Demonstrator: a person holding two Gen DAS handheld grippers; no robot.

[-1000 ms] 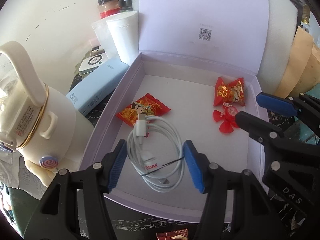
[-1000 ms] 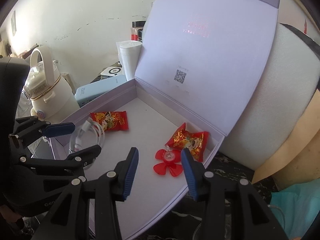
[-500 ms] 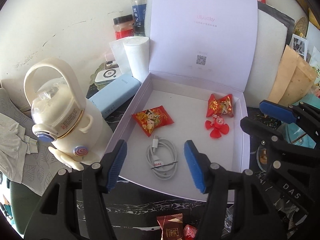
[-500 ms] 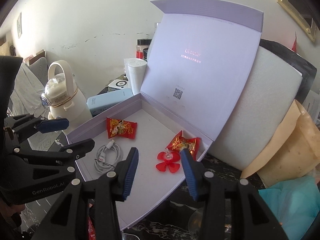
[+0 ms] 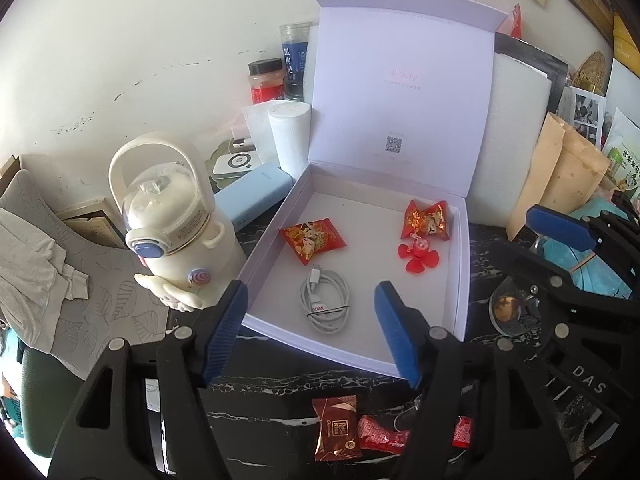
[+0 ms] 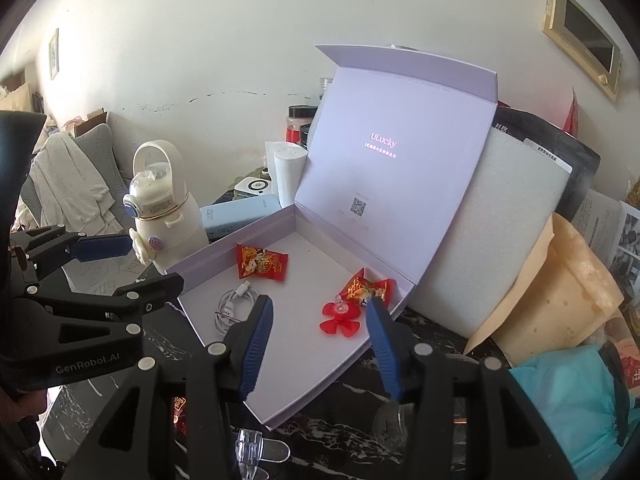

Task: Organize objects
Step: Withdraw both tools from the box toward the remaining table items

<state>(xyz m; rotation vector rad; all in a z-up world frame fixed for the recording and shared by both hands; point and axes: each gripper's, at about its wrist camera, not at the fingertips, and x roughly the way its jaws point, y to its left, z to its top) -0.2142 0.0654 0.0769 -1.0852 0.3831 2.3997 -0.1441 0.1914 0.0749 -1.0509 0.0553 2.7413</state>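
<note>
Our left tool and right tool, ribbed blue pads just spreading, hang empty above the matte lilac box holding a coiled white cable and crinkly red candy.

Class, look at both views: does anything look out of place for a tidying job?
Yes. Wrapped candies lie loose on the dark table in front of the open box, while two similar ones sit inside it.

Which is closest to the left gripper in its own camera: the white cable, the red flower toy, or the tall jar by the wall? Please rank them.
From the left gripper:
1. White cable, in the box's near part, between the fingers.
2. Red flower toy, farther in, to the right.
3. Tall jar, behind the box, at the wall.
</note>
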